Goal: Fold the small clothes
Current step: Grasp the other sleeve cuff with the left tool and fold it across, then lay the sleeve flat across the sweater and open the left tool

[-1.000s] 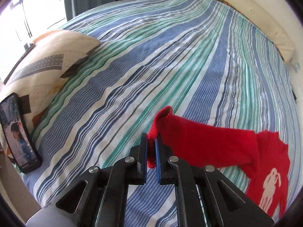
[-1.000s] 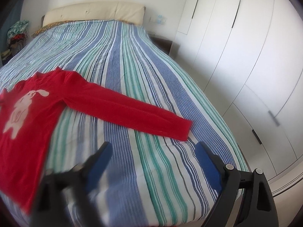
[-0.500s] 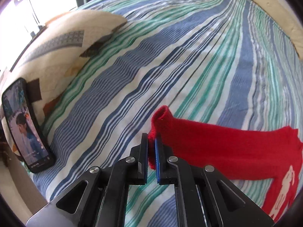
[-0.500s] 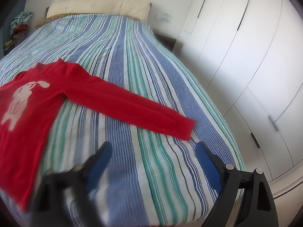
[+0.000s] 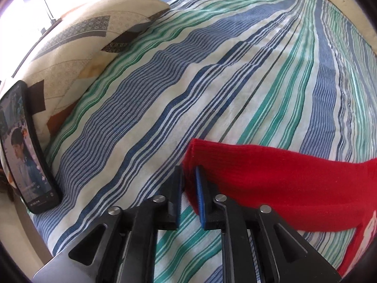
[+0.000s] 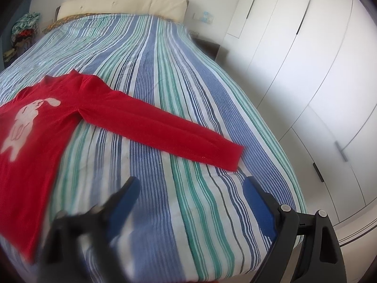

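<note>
A small red long-sleeved sweater (image 6: 35, 127) with a white animal print lies spread on the striped bed (image 6: 188, 75). Its right sleeve (image 6: 165, 134) stretches flat toward the bed's right edge. In the left wrist view, my left gripper (image 5: 188, 176) holds the cuff of the other sleeve (image 5: 271, 176) between its fingers, which stand slightly apart, low over the bed. My right gripper (image 6: 190, 188) is wide open and empty, hovering near the foot of the bed, short of the right sleeve's cuff (image 6: 232, 155).
A patterned cream pillow (image 5: 77, 47) lies at the bed's left side with a lit phone (image 5: 23, 151) leaning against it. White wardrobe doors (image 6: 306, 70) stand close along the bed's right edge. A cream headboard (image 6: 122, 4) is at the far end.
My left gripper has moved lower and closer to the bed with the cuff, and its fingers have parted a little. My right gripper has drifted slightly forward, still open.
</note>
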The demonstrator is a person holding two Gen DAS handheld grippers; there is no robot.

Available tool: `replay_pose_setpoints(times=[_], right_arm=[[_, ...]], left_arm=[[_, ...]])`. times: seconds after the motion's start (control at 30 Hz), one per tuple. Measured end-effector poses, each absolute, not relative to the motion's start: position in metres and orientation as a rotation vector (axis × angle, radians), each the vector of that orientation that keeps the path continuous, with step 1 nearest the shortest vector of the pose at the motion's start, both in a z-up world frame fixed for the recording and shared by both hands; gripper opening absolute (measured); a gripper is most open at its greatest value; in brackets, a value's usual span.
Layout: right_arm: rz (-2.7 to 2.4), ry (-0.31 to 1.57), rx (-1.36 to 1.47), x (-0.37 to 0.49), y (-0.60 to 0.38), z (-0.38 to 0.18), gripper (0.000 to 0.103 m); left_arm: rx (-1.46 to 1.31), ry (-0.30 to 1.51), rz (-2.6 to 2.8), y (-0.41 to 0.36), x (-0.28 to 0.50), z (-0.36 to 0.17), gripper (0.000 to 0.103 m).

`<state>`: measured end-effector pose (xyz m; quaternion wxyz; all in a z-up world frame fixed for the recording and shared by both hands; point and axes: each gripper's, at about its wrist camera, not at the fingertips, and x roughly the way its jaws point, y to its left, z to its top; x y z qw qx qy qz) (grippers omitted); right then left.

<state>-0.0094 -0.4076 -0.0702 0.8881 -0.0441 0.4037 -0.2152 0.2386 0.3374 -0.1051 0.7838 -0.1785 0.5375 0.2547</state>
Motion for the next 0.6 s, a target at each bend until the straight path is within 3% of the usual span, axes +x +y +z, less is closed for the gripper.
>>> replay_pose_setpoints(times=[0.03,0.07,0.33,0.5,0.6], right_arm=[[-0.447,0.837,-0.094,-0.010,-0.407,-0.070,0.088],[-0.447,0.835,-0.094,-0.011,-0.408,-0.070,0.088],[-0.445,0.852,-0.081,-0.004,-0.409,-0.071,0.088],[-0.451,0.862,-0.109,-0.004,-0.405,-0.073,0.088],[-0.454,0.865,-0.104,-0.004,-0.406,-0.073,0.088]], left_arm=[[-0.400,1.135,0.559,0.340,0.231,-0.096,0.047],[-0.410,1.098,0.561,0.343,0.222,-0.085,0.064],[-0.334,0.990,0.228,0.281,0.225,-0.029,0.066],[-0.169,1.014,0.096,0.201,0.256,-0.047,0.068],[-0.048,1.125,0.192,0.177,0.271,-0.088,0.071]])
